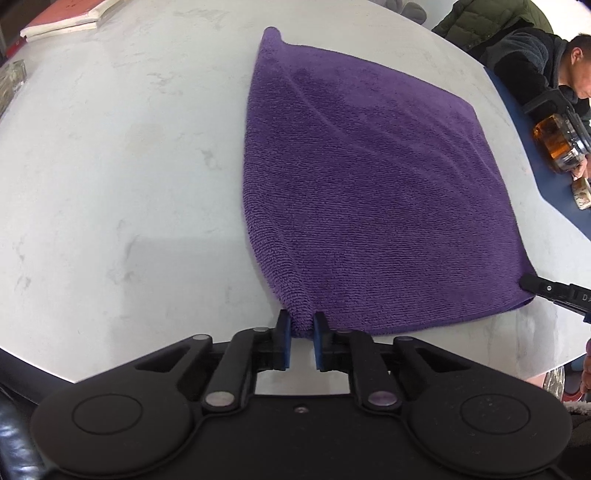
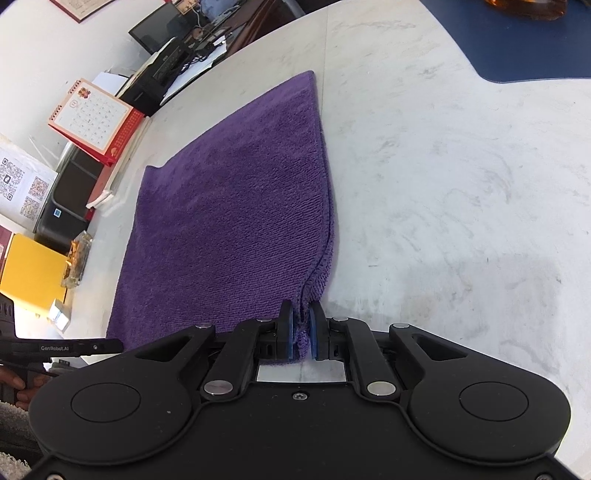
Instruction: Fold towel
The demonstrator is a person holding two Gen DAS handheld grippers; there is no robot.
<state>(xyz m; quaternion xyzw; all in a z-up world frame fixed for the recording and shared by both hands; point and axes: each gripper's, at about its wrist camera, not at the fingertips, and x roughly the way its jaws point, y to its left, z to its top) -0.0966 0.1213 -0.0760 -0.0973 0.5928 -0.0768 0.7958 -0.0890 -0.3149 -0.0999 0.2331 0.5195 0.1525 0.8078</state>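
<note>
A purple towel lies flat on the white marble table. My left gripper is shut on its near left corner, and the cloth bunches up between the blue pads. In the right wrist view my right gripper is shut on the towel's near right corner, where two layers show along the edge. The right gripper's tip rests at the far corner in the left wrist view. The left gripper's finger shows at the left of the right wrist view.
A seated person is at the far right behind a blue mat with an amber glass teapot. A book and a glass lie at the far left. A desk calendar and a yellow folder sit beyond the table's edge.
</note>
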